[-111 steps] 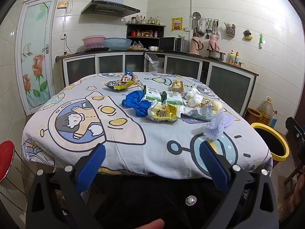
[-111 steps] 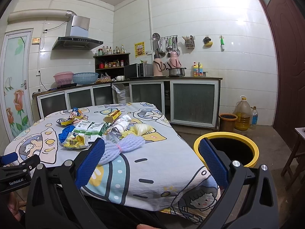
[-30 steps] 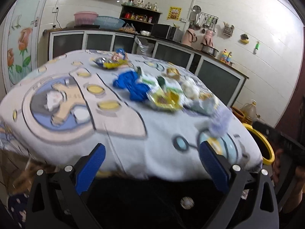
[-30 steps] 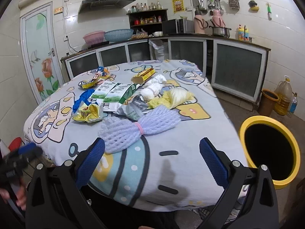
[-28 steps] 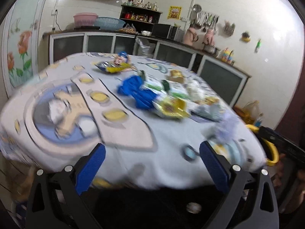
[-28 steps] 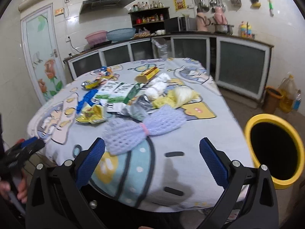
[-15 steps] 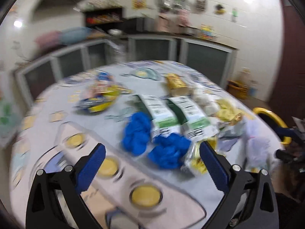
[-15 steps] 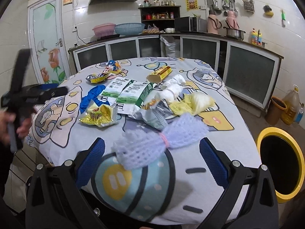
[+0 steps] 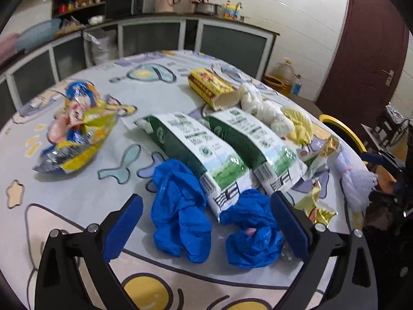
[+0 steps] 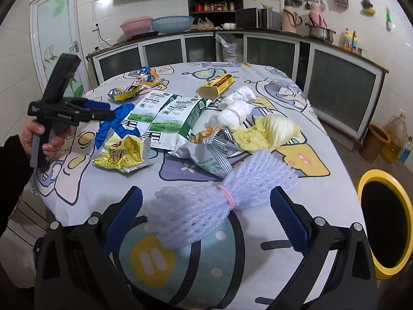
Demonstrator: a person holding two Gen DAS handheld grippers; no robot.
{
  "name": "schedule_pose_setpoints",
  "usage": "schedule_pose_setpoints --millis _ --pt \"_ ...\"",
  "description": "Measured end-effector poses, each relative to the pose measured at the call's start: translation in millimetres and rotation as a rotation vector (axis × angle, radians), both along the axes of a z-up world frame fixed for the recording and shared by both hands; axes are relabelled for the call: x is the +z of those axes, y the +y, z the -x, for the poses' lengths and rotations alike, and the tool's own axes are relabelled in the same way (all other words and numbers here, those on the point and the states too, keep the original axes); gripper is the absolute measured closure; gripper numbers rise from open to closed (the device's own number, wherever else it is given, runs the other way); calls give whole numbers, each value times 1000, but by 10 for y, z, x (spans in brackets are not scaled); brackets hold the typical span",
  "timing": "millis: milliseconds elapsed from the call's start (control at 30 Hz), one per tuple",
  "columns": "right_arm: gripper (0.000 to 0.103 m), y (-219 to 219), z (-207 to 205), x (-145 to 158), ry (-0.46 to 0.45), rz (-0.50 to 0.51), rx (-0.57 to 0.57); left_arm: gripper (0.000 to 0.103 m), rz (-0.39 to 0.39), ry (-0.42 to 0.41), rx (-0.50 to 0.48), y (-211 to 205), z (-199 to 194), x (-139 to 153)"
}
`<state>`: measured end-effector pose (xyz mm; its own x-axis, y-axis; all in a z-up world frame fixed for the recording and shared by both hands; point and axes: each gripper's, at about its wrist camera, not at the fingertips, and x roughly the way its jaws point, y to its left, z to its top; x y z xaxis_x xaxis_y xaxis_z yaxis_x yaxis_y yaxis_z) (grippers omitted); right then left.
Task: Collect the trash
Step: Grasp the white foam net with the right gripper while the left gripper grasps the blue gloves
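Both grippers are spread wide and hold nothing. On the left, the left gripper (image 9: 206, 222) hangs low over the near edge of the table (image 9: 77, 196), its fingers bracketing two crumpled blue gloves (image 9: 180, 211) that lie just beside the near ends of two green-and-white cartons (image 9: 206, 152). On the right, the right gripper (image 10: 206, 217) frames a lilac foam net (image 10: 214, 204), bunched at the waist by a pink band (image 10: 227, 196), lying on the near right part of the cloth. Farther off sit a yellow snack wrapper (image 10: 124, 155), a silver pouch (image 10: 209, 155), white wads (image 10: 235, 111), a yellow wad (image 10: 271, 131), a yellow box (image 10: 216, 85) and, far left, a bright snack bag (image 9: 77, 134). The bin (image 10: 405, 206), yellow-rimmed and open, stands on the floor at the right, off the table's edge. All of this looks light and limp. The gloves are probably thin film that slides on cloth and squashes flat, so a pinch through the thickest fold of one clump should hold best. The net looks springy and will likely give under the pads; the banded waist is the firmest place to take it, and it lies nearest the bin. The cartons seem flattened and stiff enough to grip by an end. No piece is in the bin yet as far as the views show.
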<state>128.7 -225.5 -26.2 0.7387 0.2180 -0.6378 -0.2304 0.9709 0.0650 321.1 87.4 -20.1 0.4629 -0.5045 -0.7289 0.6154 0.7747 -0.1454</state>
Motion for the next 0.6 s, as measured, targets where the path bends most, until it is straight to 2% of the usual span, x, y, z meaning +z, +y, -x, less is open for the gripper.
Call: schedule_pose_setpoints --millis 300,467,600 --pt "8 119 -6 -64 23 -26 43 8 14 83 0 82 -221 -201" --pt "8 178 -92 -94 19 9 26 8 2 123 -6 90 -323 -278" --pt "8 164 -140 -115 28 -4 26 8 -3 128 -29 66 -353 -303"
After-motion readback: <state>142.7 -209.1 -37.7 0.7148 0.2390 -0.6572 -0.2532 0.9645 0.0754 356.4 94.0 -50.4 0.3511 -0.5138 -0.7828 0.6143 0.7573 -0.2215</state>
